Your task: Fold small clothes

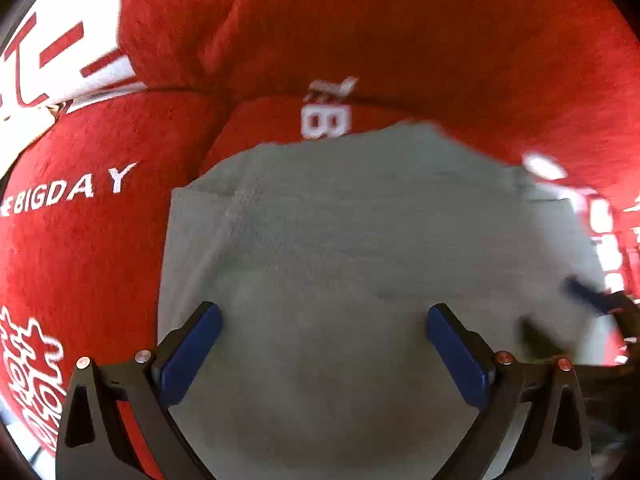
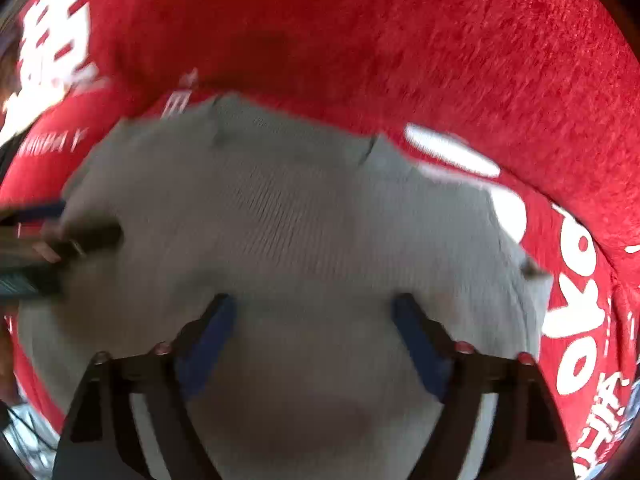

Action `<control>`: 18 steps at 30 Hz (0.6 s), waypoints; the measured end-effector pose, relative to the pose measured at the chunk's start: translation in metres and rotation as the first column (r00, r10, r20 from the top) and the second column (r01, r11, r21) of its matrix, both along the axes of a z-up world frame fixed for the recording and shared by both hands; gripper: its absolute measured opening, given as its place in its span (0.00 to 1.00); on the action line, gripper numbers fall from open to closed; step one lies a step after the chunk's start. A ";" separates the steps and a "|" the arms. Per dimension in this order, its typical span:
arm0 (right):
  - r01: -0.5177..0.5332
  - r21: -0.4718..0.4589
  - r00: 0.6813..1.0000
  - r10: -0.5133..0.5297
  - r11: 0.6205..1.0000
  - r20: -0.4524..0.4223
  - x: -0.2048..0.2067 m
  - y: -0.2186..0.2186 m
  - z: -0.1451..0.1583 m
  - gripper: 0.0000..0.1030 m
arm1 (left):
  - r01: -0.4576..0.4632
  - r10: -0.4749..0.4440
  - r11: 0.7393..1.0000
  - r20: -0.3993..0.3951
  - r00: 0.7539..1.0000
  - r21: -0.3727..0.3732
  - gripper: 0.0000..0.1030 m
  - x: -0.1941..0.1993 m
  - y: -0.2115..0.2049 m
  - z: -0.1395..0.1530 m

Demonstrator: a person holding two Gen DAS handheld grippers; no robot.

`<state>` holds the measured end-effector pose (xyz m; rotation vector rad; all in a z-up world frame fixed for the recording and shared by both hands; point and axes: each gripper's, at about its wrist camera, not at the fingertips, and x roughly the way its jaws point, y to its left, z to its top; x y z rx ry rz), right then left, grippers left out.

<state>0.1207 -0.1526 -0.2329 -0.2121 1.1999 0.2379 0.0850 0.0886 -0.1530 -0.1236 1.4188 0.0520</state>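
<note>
Both my claws hang spread and empty — left gripper point(image 1: 324, 344), right gripper point(image 2: 314, 338) — over the grey knit garment point(image 1: 340, 240) filling mid-frame on the red printed blanket point(image 1: 400, 32); judging by this, next I pinch an edge to fold.

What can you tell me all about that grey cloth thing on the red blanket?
The grey cloth is a small garment of soft, finely ribbed knit. It lies spread fairly flat on the fuzzy red blanket with white letters. A stitched seam runs down near its left side, and its far edge looks layered, as if folded. Both grippers sit above it with blue fingers wide apart, holding nothing. Whether they touch it cannot be told. The right wrist view is blurred.
</note>
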 end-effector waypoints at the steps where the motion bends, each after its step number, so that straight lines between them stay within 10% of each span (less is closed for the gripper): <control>1: 0.036 0.021 0.999 -0.036 0.999 0.001 0.009 -0.006 0.000 0.89 | -0.025 0.025 0.999 0.010 1.000 -0.022 1.00 0.005 0.005 -0.003; 11: 0.294 0.081 0.955 -0.297 0.952 0.017 0.027 -0.041 0.025 0.91 | -0.096 0.097 0.995 0.061 0.993 -0.024 1.00 0.016 0.040 0.027; 18: 0.211 -0.005 0.977 -0.211 0.978 -0.029 0.036 -0.007 -0.002 0.91 | -0.044 0.044 0.999 -0.002 0.999 0.027 1.00 0.019 0.011 0.003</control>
